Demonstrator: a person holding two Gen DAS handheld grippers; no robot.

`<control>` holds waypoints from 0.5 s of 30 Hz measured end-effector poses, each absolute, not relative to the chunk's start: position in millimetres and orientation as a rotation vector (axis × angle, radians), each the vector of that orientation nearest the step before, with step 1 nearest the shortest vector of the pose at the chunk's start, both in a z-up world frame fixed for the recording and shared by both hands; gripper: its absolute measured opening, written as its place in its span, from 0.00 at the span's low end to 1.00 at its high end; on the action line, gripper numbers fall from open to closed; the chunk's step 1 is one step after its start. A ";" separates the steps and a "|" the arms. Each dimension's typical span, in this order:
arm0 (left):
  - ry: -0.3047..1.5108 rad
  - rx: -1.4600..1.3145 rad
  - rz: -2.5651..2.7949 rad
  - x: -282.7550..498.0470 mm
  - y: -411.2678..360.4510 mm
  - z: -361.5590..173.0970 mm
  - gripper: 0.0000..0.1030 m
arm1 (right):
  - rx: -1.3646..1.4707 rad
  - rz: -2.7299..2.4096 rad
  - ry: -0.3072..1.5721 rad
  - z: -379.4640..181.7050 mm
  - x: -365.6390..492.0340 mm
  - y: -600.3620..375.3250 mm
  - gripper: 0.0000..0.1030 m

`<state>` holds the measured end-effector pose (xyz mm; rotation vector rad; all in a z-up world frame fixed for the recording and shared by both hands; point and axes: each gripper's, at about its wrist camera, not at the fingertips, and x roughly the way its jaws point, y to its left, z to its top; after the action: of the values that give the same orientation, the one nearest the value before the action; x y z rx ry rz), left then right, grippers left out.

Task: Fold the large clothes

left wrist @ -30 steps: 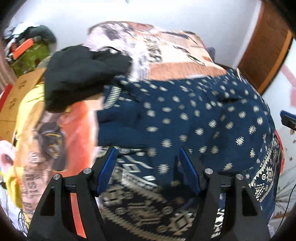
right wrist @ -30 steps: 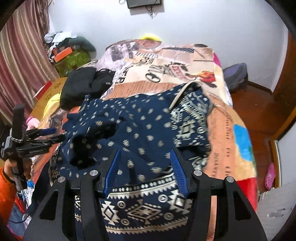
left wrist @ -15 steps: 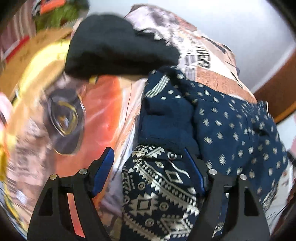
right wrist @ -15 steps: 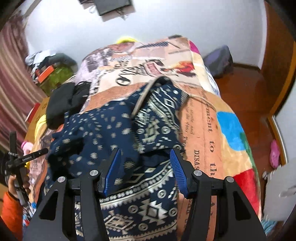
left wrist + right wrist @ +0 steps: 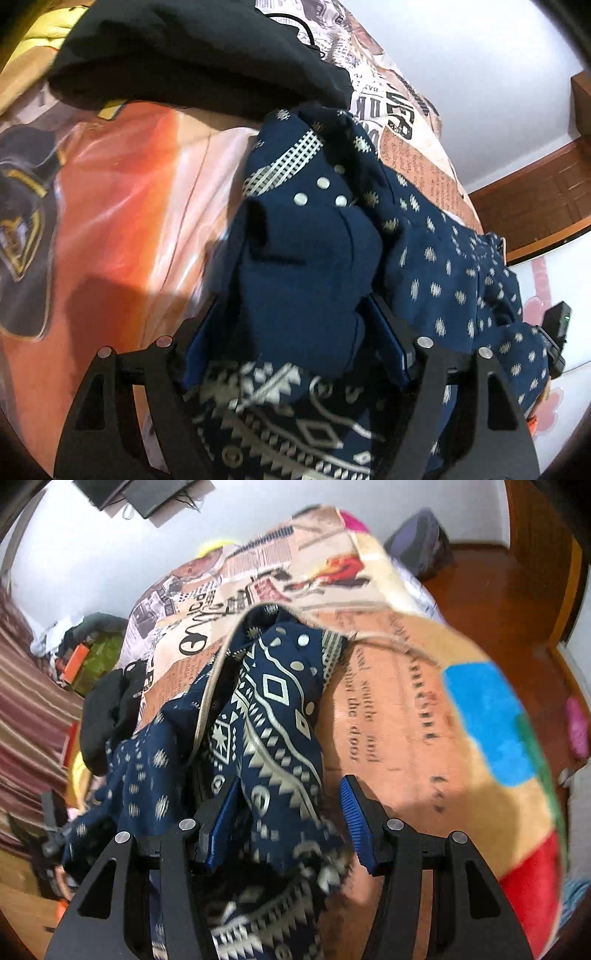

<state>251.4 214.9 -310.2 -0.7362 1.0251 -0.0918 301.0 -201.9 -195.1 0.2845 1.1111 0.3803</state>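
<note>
A large navy garment (image 5: 443, 266) with cream dots and geometric bands lies crumpled on a printed bedspread (image 5: 122, 192). My left gripper (image 5: 291, 325) points down over its left end, jaws wide, straddling a plain navy bulge that fills the gap between the pads. In the right wrist view the garment's (image 5: 273, 709) patterned edge runs between the jaws of my right gripper (image 5: 290, 790), which are opening. The cloth lies against the left pad, and the right pad (image 5: 354, 812) stands clear of it over bare bedspread (image 5: 406, 701).
A black garment (image 5: 192, 48) is heaped on the bed just beyond the navy one, also seen as a black garment (image 5: 107, 716) at the left. Wooden floor (image 5: 498, 590) with a dark bag (image 5: 421, 542) lies past the bed's right side. A striped curtain (image 5: 26, 701) hangs left.
Both grippers have sunk toward the bed and rolled. The left one has shifted to the garment's left end, the right one to its right edge, and cloth now sits between both pairs of jaws.
</note>
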 end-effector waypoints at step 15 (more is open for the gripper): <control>0.974 -0.746 -0.052 263.8 213.8 -294.7 0.18 | 0.211 0.408 0.966 -169.3 294.5 -175.1 0.16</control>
<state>263.8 213.8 -294.7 -0.7456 0.9744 -0.0516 294.5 -175.1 -169.3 0.2109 0.9665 0.4082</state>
